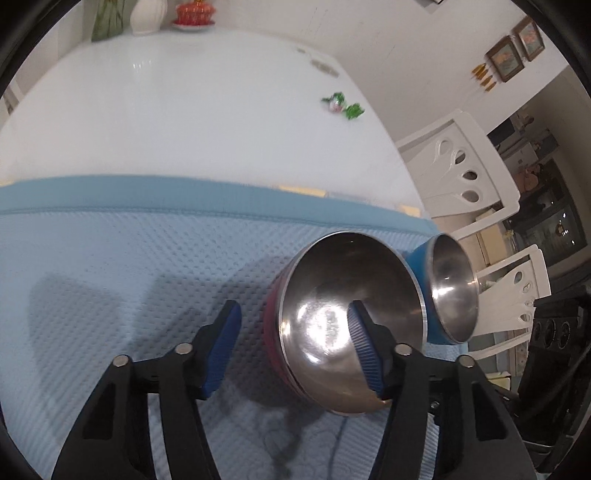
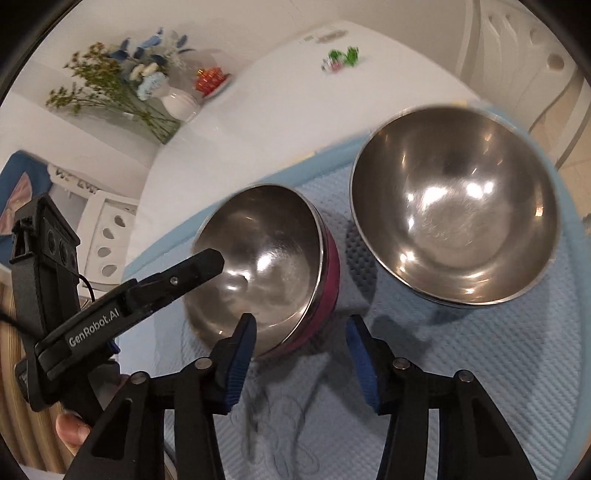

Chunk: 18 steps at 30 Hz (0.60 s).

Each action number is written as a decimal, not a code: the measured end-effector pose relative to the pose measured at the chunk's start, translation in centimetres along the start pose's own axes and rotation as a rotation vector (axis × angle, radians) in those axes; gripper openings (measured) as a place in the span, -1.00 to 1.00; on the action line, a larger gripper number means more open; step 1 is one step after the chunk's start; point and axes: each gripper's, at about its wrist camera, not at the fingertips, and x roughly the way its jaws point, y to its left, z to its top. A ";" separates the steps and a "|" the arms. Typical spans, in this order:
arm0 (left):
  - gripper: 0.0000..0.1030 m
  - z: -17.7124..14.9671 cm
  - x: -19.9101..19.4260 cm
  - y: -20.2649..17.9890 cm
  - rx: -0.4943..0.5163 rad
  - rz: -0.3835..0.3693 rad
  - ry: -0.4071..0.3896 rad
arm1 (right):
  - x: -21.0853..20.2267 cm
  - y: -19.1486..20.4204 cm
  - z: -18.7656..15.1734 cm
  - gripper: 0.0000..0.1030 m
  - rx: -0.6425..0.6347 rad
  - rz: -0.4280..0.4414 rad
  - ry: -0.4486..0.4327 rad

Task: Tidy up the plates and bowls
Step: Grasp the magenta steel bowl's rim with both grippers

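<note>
A steel bowl with a pink outside (image 1: 332, 317) (image 2: 266, 266) sits tilted on the blue quilted mat (image 1: 129, 277) (image 2: 480, 369). My left gripper (image 1: 291, 321) is open, its right finger inside this bowl and its left finger outside over the mat; its finger also shows in the right wrist view (image 2: 199, 264) over the rim. A steel bowl with a blue outside (image 1: 448, 291) (image 2: 454, 206) rests just right of the pink one. My right gripper (image 2: 301, 332) is open and empty, straddling the near side of the pink bowl.
The white table (image 1: 203, 110) extends beyond the mat, with a green and pink trinket (image 1: 341, 105) (image 2: 340, 59), a white vase of flowers (image 2: 177, 103) and a red dish (image 1: 194, 14) at the far end. White chairs (image 1: 461, 166) stand to the right.
</note>
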 end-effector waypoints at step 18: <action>-0.66 -0.7 0.4 -0.5 0.042 0.027 0.015 | 0.6 -0.5 -0.3 -0.54 -0.043 -0.065 0.015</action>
